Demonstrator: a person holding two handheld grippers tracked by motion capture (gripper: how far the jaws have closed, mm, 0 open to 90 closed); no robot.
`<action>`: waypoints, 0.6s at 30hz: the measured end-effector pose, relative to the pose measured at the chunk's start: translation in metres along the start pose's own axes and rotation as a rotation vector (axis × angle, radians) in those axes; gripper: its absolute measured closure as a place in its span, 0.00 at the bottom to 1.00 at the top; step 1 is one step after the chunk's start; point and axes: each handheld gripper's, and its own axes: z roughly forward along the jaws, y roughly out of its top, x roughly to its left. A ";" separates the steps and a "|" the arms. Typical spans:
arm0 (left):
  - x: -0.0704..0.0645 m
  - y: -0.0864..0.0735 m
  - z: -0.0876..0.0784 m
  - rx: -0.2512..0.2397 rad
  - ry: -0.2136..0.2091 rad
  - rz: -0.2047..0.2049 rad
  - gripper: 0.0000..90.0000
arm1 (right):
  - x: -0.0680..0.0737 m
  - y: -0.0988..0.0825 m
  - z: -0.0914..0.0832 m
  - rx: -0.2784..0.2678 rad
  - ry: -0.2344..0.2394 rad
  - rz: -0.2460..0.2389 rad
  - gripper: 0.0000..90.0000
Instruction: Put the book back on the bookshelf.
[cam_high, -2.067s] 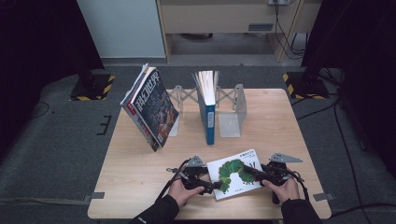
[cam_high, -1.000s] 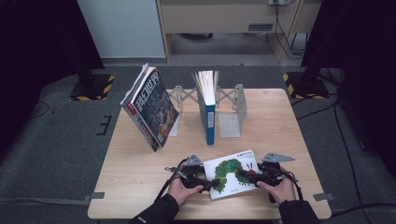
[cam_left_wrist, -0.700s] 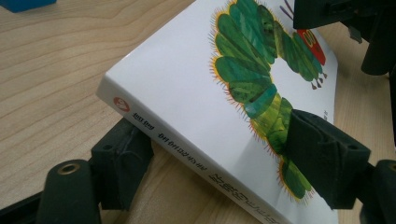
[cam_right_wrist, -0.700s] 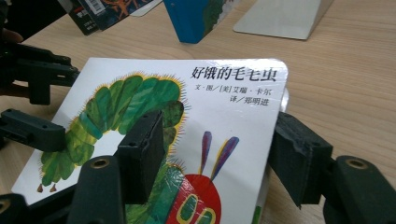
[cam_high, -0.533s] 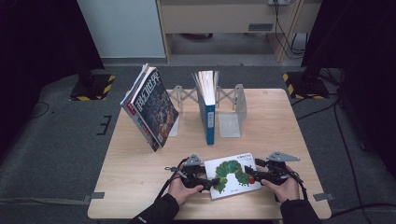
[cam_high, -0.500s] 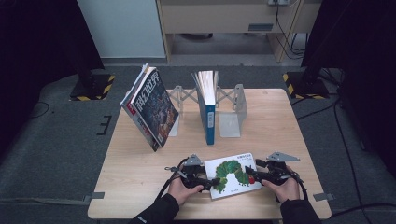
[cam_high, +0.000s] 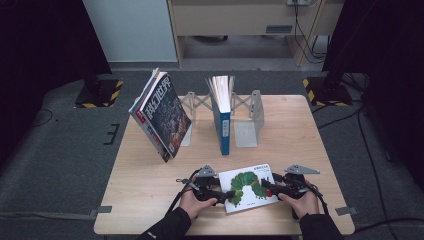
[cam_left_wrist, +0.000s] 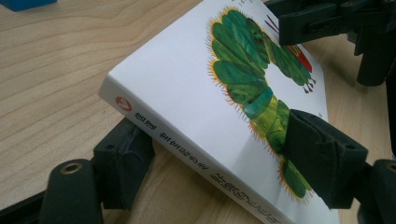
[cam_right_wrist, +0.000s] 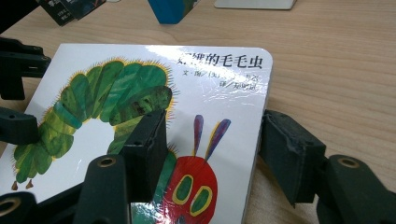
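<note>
You are clamping the stiff, glossy caterpillar book (cam_high: 248, 187) at its spine edge with the left gripper (cam_high: 223, 195) while the right gripper (cam_high: 267, 187), jaws just closing, is straddling the opposite edge.

The light wooden table (cam_high: 150, 190) carries a grey metal bookend rack (cam_high: 248, 122) and a white caterpillar picture book (cam_high: 248, 187).
</note>
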 end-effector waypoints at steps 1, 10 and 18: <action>0.000 0.000 0.000 0.000 -0.001 -0.001 0.26 | 0.001 0.000 0.000 -0.001 0.001 0.003 0.47; 0.000 0.000 0.000 0.002 -0.010 0.001 0.24 | 0.001 0.002 0.003 -0.022 0.020 -0.011 0.49; 0.002 0.000 0.000 -0.002 -0.028 -0.010 0.23 | 0.001 0.003 0.007 -0.028 0.053 -0.004 0.49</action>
